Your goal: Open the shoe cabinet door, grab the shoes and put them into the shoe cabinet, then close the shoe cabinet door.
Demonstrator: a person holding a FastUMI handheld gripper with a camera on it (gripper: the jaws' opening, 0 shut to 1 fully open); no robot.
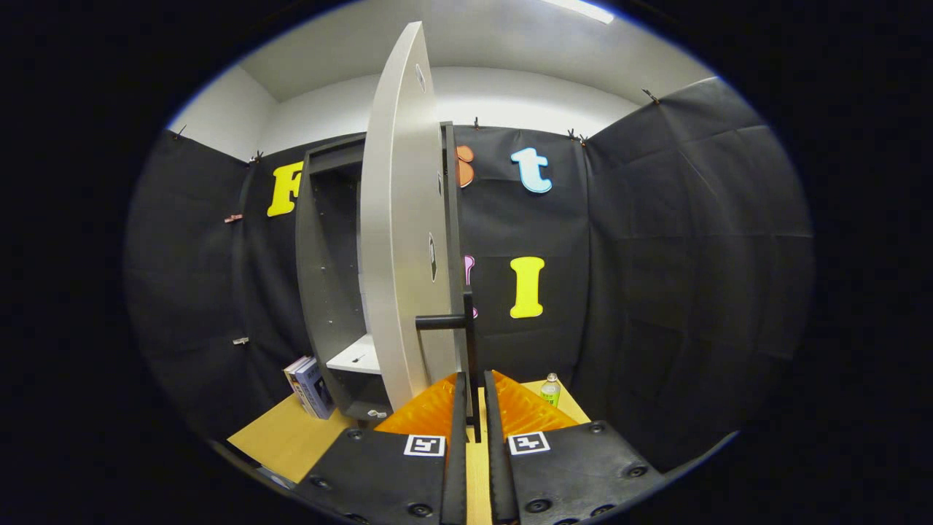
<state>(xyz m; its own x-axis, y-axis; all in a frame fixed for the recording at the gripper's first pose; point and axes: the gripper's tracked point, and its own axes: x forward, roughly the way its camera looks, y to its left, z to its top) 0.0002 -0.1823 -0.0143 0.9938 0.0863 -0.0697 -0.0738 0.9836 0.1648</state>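
Note:
The grey shoe cabinet (321,255) stands on a wooden table, and its pale door (397,240) is swung out toward me, seen almost edge-on. A black handle (468,328) sticks out from the door's near edge, its upright bar running down between my fingers. My gripper (474,383) is shut on that bar, one finger pressing each side. Inside the cabinet a white shelf (357,357) shows low down, with nothing visible on it.
Two or three books (310,386) lean against the cabinet's left side on the table (284,437). A small bottle (551,390) stands to the right, just beyond my right finger. Black cloth walls close in behind and on both sides.

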